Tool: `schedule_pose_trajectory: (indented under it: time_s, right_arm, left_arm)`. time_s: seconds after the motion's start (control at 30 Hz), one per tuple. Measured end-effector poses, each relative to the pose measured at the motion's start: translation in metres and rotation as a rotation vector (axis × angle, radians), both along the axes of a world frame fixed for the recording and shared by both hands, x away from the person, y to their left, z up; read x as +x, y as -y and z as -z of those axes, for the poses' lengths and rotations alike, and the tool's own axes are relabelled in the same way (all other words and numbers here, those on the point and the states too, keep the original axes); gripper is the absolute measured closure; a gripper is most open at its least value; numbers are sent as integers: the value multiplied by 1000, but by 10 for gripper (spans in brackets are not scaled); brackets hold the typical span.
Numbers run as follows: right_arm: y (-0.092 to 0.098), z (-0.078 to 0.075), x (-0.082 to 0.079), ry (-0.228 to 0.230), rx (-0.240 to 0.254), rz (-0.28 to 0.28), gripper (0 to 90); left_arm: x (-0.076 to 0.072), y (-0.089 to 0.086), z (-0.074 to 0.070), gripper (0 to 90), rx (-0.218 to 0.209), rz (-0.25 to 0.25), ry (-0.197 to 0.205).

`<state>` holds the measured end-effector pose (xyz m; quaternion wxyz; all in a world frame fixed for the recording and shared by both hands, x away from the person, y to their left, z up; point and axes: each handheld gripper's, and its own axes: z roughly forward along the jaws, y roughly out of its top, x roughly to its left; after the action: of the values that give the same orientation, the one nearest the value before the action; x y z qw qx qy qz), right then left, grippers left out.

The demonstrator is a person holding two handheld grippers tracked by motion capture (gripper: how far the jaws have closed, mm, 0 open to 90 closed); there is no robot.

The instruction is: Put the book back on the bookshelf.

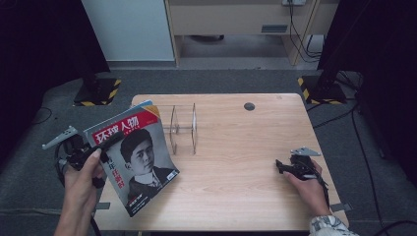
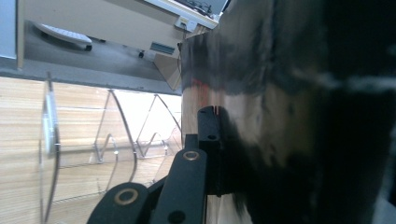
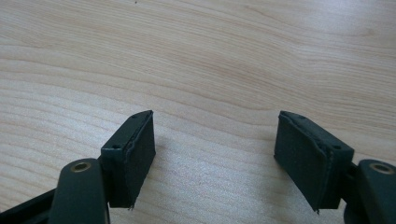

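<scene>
Glossy magazine: red-and-grey portrait cover point(image 1: 140, 160), clamped in my left gripper point(image 1: 105, 142).
Clear acrylic rack point(image 1: 183, 129): I'd slide it in upright.
Right gripper point(image 3: 215, 156): apart, empty.

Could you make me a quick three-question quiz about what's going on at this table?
1. True or false: the left tool grips the magazine.
2. What stands on the table just right of the magazine? A) clear rack B) mug C) lamp
3. Fill in: the right tool stands ____ over bare wood.

Key: 1 true; 2 A, the clear rack; 3 open, nothing between its pads.
</scene>
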<state>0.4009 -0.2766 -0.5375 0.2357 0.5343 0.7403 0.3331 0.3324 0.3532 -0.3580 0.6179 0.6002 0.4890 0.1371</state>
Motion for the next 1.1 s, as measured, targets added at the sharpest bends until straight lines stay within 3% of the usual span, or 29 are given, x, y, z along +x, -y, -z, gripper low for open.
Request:
schedule_pose_trajectory:
  time_s: [0.73,1.1]
  right_arm:
    - [0,0,0,-2,3,2,289]
    - [0,0,-1,-1,0,1,289]
  left_arm:
    - [-13,-43,-6,865,3,-81,11]
    - [-7,-57,-3,865,23,-116,-3]
